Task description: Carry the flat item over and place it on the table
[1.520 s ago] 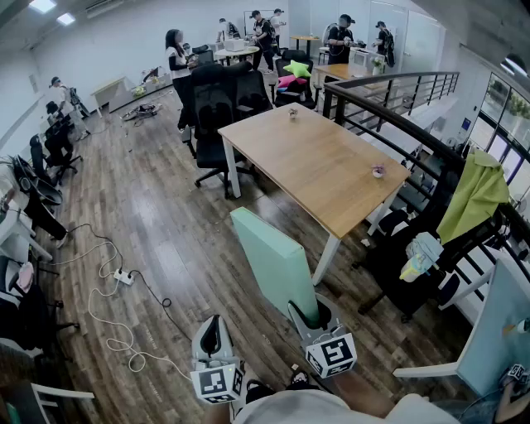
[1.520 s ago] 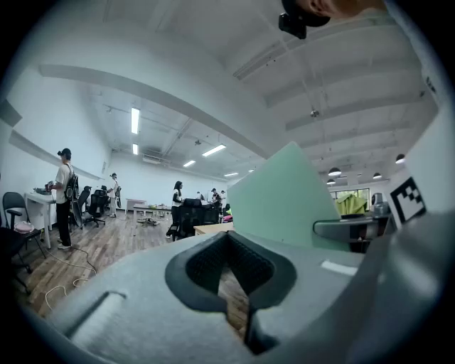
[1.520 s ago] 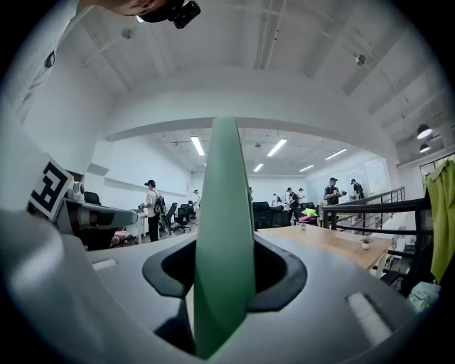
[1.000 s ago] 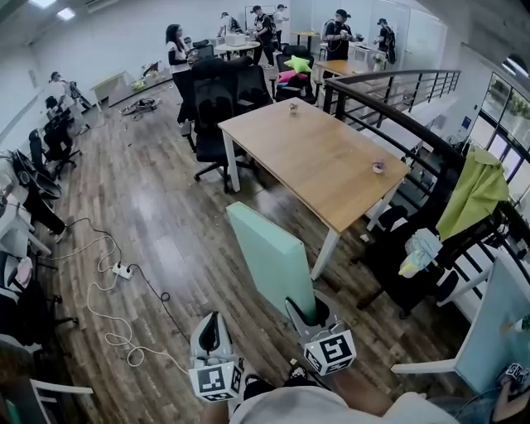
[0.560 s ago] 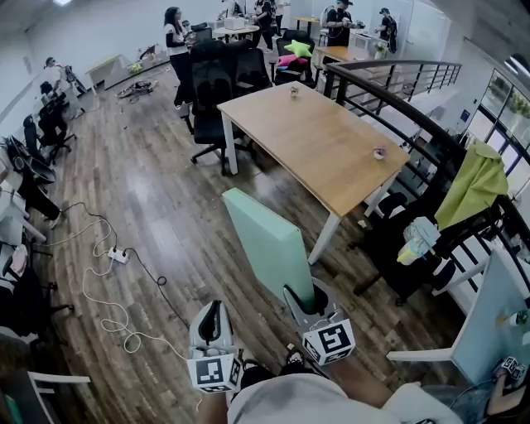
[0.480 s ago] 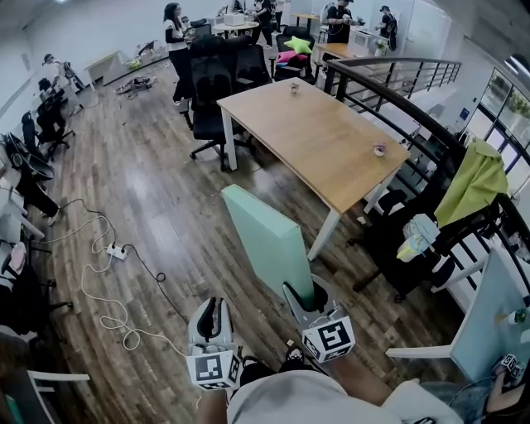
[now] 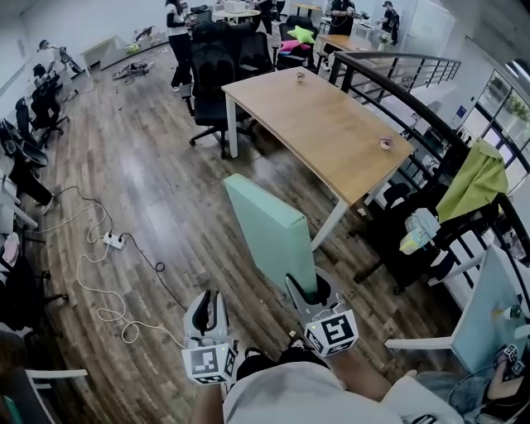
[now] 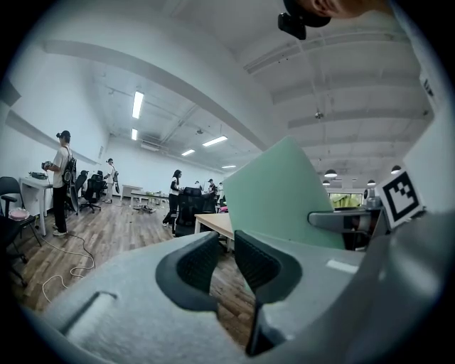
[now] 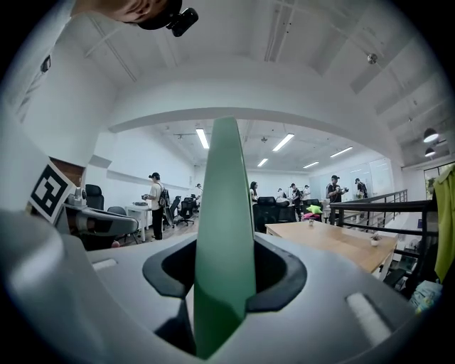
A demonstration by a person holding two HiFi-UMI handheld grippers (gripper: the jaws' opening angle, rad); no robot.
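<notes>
A flat pale-green panel [image 7: 269, 228] stands on edge in front of me, with my right gripper [image 7: 308, 290] shut on its near lower end. In the right gripper view the panel [image 9: 224, 213] rises edge-on between the pads of the right gripper [image 9: 224, 274]. My left gripper [image 7: 207, 305] hangs to the left of it, apart from the panel. Its jaws have just been opening; in the left gripper view the left gripper [image 8: 226, 249] shows a narrow gap with nothing in it. The wooden table [image 7: 331, 124] lies ahead, beyond the panel's far end.
Black office chairs [image 7: 211, 74] stand at the table's far left corner. A dark railing [image 7: 397, 79] runs behind the table. A chair draped with yellow-green cloth [image 7: 476, 178] is at right. A power strip and cable [image 7: 112, 242] lie on the floor at left. People [image 7: 176, 21] stand far back.
Both grippers and the green panel have moved forward across the wooden floor, and the table now sits nearer. The right grip on the panel is unchanged.
</notes>
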